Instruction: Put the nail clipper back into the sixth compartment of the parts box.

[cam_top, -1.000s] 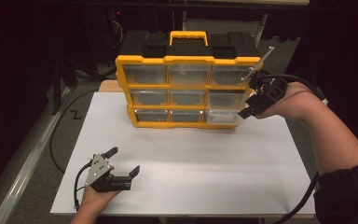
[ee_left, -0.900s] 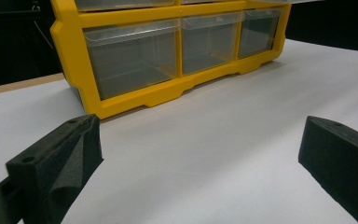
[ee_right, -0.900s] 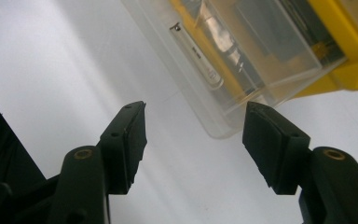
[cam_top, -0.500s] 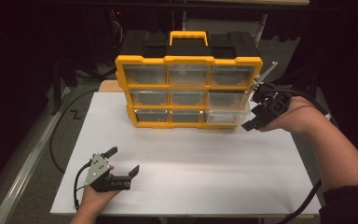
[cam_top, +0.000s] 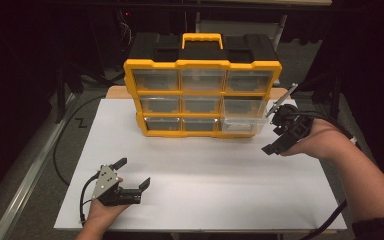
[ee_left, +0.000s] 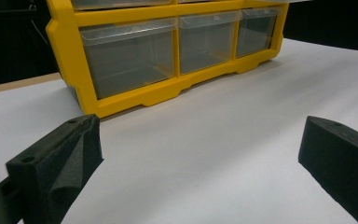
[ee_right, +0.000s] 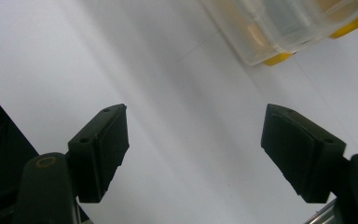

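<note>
Our left gripper (cam_top: 131, 174) rests on the white table (cam_top: 220, 180) with jaws wide apart, empty. The yellow organizer (cam_top: 202, 97) stands behind; its bottom right drawer (cam_top: 243, 123) sticks out. Our right gripper (cam_top: 275, 125), jaws just opened and empty, sits beside it. We judge the next move is reaching inside.

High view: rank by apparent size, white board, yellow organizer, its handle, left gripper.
1. white board, largest by far.
2. yellow organizer.
3. left gripper.
4. yellow handle, smallest, though close to the gripper in looks; it sits farther from the camera, so that pair is unsure.
</note>
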